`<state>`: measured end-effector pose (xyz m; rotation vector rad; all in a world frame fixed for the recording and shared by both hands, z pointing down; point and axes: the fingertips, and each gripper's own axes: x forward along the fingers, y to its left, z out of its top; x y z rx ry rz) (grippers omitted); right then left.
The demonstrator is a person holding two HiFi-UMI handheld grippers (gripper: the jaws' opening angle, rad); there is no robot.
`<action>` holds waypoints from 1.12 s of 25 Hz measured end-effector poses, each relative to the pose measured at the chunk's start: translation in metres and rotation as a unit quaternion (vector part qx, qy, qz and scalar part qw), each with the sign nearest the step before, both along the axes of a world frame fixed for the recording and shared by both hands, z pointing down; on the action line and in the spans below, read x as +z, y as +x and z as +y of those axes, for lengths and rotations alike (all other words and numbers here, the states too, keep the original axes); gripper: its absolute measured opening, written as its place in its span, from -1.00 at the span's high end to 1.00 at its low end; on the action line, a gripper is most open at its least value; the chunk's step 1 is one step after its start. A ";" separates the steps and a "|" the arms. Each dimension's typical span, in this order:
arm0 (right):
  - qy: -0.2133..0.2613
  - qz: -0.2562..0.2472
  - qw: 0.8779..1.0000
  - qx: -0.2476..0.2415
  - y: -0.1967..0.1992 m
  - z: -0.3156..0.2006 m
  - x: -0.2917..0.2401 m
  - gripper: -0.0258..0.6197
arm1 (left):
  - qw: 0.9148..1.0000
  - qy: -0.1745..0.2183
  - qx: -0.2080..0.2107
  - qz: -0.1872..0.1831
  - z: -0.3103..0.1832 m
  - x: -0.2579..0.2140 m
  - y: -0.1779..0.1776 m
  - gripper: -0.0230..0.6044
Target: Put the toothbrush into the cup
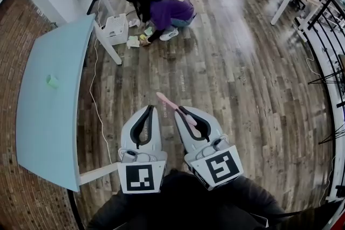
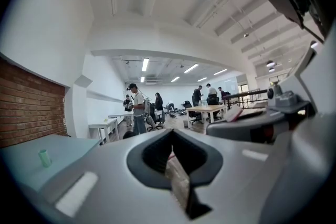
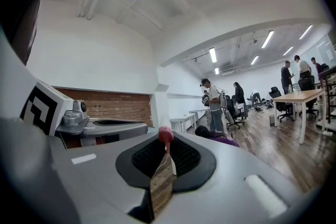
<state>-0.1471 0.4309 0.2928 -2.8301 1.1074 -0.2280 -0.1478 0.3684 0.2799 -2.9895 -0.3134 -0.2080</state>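
Two jaws of my right gripper (image 1: 182,111) pinch the toothbrush (image 1: 173,105) to carry it to the far-off cup (image 1: 52,81); my left gripper (image 1: 150,109) has its jaws pressed together.

The right tool (image 1: 185,114) grips a pink toothbrush (image 1: 171,104) that sticks out past its tips over the wooden floor (image 1: 226,78). The left tool (image 1: 149,110) sits just beside it, jaws together. A green cup (image 1: 52,81) stands on the pale blue tabletop (image 1: 48,132) at left.
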 end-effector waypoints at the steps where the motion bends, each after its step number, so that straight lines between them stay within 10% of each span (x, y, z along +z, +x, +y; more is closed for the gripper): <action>1: 0.002 0.001 1.000 -0.003 0.007 0.001 -0.001 0.83 | 1.000 0.003 -0.002 0.003 0.002 -0.002 0.006 0.90; 28: 0.000 -0.035 0.998 -0.042 0.139 -0.052 0.023 0.83 | 0.997 -0.009 -0.066 -0.034 -0.060 0.027 0.122 0.90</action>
